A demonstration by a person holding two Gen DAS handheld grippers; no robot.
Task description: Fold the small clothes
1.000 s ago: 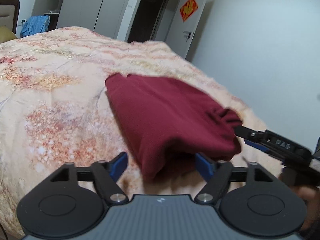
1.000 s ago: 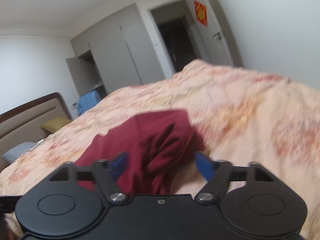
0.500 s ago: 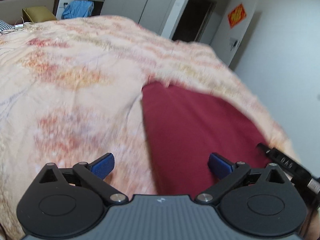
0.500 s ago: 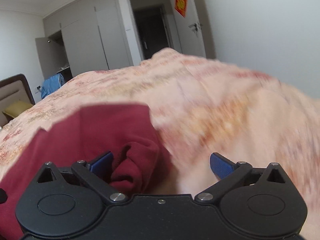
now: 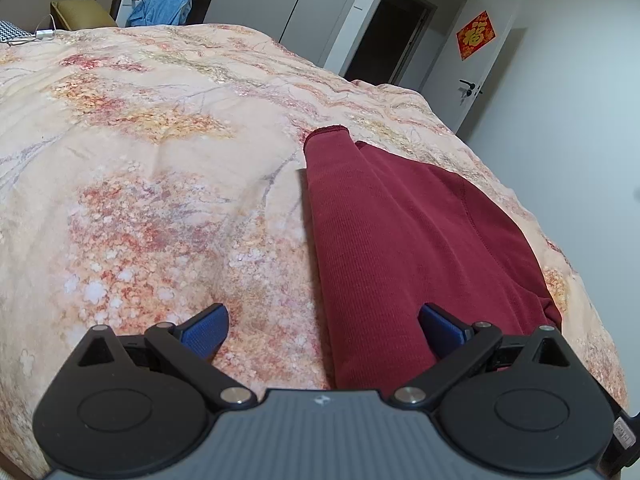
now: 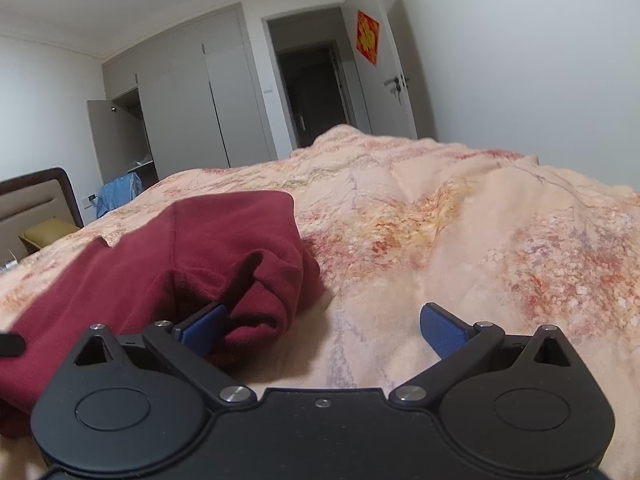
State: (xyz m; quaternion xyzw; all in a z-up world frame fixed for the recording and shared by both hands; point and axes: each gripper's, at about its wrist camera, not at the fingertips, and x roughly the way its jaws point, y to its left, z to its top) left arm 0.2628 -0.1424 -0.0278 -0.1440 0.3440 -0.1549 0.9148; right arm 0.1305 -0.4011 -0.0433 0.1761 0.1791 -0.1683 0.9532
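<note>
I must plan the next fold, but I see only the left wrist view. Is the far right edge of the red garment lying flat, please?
Observer: No. Near the right gripper the red garment is bunched into thick folds.
Operator: Does the right gripper hold that bunch?
Observer: No. Its jaws stand wide open. One blue finger is at the bunch, and the other is over the bare bedspread.

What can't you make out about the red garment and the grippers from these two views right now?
- Red garment: its near edge, left wrist view, hidden behind the left gripper body.
- Red garment: its left part, right wrist view, cut off by the frame and the right gripper body.
- Bunched fold: layers underneath unreadable.
</note>
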